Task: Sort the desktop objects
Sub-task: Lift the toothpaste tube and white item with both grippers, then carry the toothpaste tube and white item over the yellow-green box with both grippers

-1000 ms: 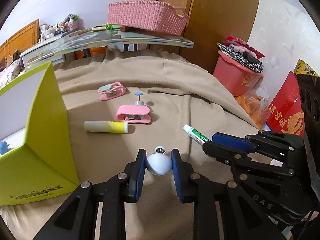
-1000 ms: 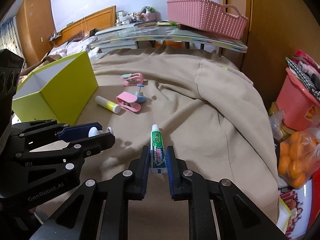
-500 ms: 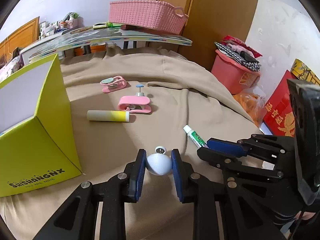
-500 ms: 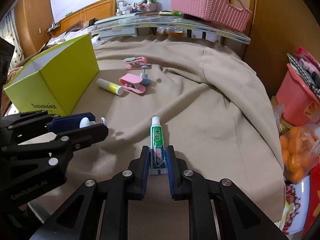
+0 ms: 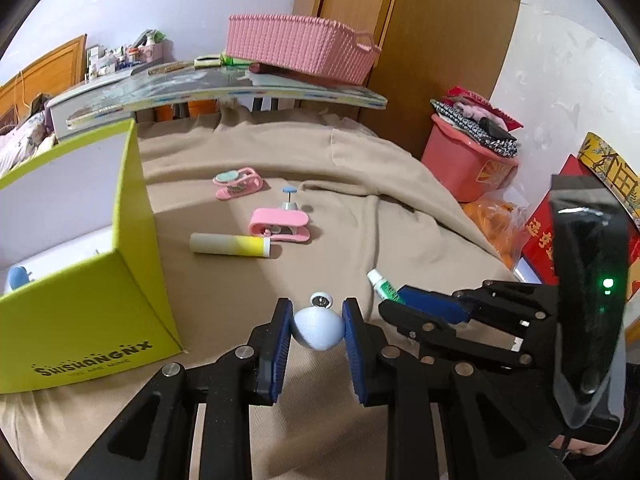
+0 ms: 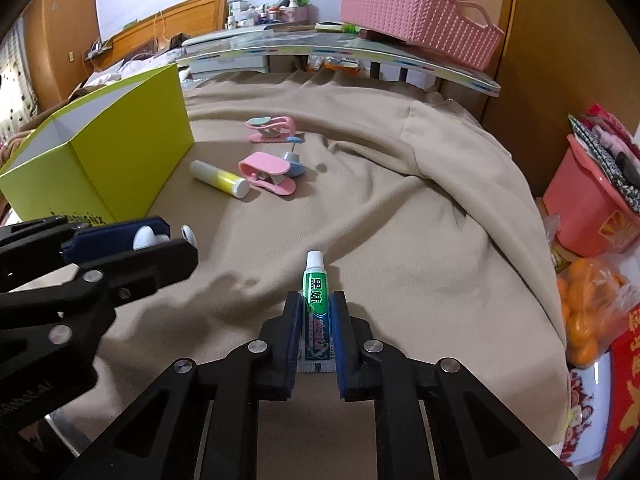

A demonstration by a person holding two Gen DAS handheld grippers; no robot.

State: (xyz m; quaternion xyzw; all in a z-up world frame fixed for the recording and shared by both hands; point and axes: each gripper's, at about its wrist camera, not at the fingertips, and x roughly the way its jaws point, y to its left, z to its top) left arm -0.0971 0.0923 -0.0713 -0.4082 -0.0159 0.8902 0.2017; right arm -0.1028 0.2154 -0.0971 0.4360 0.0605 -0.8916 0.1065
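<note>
My left gripper (image 5: pixel 316 312) is shut on a pale blue ball-shaped toy (image 5: pixel 318 328) with a small white knob, held above the beige cloth. My right gripper (image 6: pixel 316 300) is shut on a green toothpaste tube (image 6: pixel 316 308), cap pointing away. A lime-green open box (image 5: pixel 96 308) stands at the left, with a small blue item (image 5: pixel 18 278) inside. On the cloth lie a yellow-white tube (image 5: pixel 230 245), a pink clip (image 5: pixel 280 226) with a small blue pin (image 5: pixel 288 200) behind it, and a second pink clip (image 5: pixel 238 182) farther back.
A pink woven basket (image 5: pixel 300 48) sits on a curved board (image 5: pixel 224 92) at the back. A pink bucket (image 5: pixel 468 164) of clothes, a bag of oranges (image 6: pixel 592 300) and a red box (image 5: pixel 548 232) stand at the right, beyond the cloth's edge.
Both grippers have lifted slightly and drawn back with their objects still held. The lime-green box appears closer on the left.
</note>
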